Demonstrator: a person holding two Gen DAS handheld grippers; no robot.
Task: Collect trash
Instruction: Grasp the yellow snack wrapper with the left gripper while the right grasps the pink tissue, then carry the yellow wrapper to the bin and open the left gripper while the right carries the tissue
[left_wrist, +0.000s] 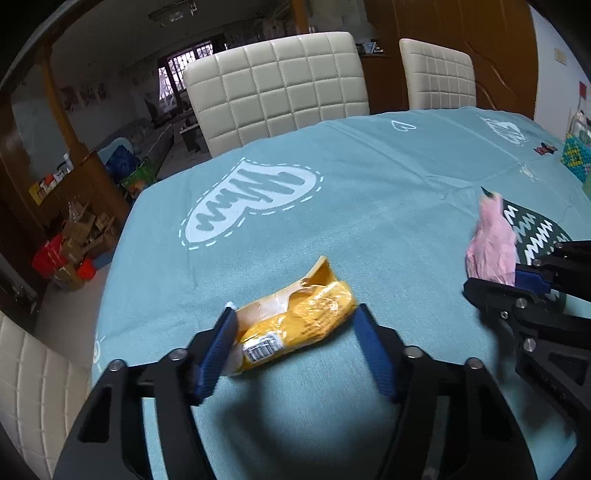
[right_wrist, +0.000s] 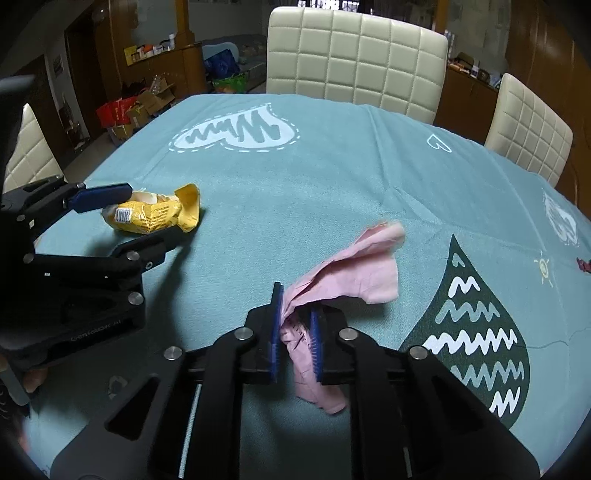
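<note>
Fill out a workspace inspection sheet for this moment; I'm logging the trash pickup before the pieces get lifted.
Surface: teal tablecloth with white and dark prints covers the table.
Job's things: yellow wrapper lies crumpled on the cloth; pink paper is crumpled, one end pinched.
Clutter: small dark item near the far right edge, too small to identify.
Grippers: left gripper straddles the yellow wrapper, one pad at its end, the other apart from it; right gripper is shut on the pink paper.
Cables: nothing seen.
Surroundings: cream quilted chairs at the table; boxes and bags on the floor beyond.
</note>
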